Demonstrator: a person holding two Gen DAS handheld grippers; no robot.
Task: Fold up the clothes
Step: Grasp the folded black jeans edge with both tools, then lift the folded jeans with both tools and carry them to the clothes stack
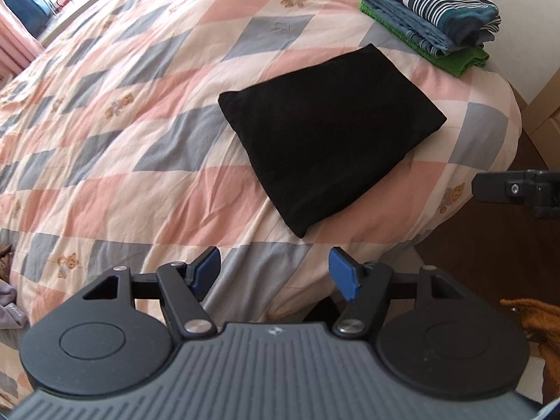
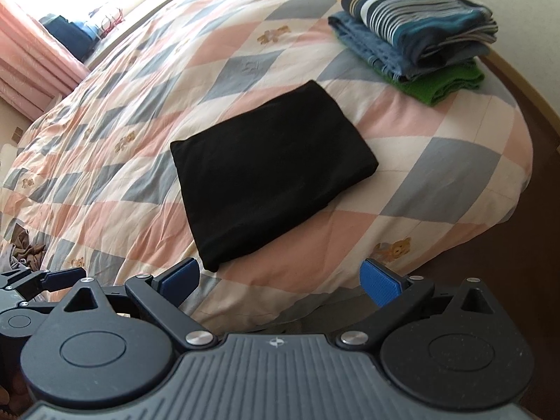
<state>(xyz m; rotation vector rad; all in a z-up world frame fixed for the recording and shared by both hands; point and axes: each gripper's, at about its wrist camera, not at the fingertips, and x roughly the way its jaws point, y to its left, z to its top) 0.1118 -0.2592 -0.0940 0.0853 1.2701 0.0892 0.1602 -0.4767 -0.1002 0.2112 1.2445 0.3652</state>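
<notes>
A black garment (image 1: 329,136) (image 2: 269,175) lies folded into a flat rectangle on the checked quilt (image 1: 122,133) (image 2: 115,161), near the bed's foot edge. My left gripper (image 1: 276,273) hovers open over the bed edge just short of the garment's near corner, with nothing between its blue pads. My right gripper (image 2: 283,281) is open too, just short of that corner, and holds nothing. Each gripper shows at the edge of the other's view: the right one (image 1: 518,190) and the left one (image 2: 42,281).
A stack of folded clothes (image 1: 434,14) (image 2: 416,31), striped on top, blue in the middle and green below, sits at the bed's far right corner. Loose unfolded clothes lie at the left edge (image 1: 10,301) (image 2: 24,248). An orange-brown garment (image 1: 539,329) is at the right, off the bed.
</notes>
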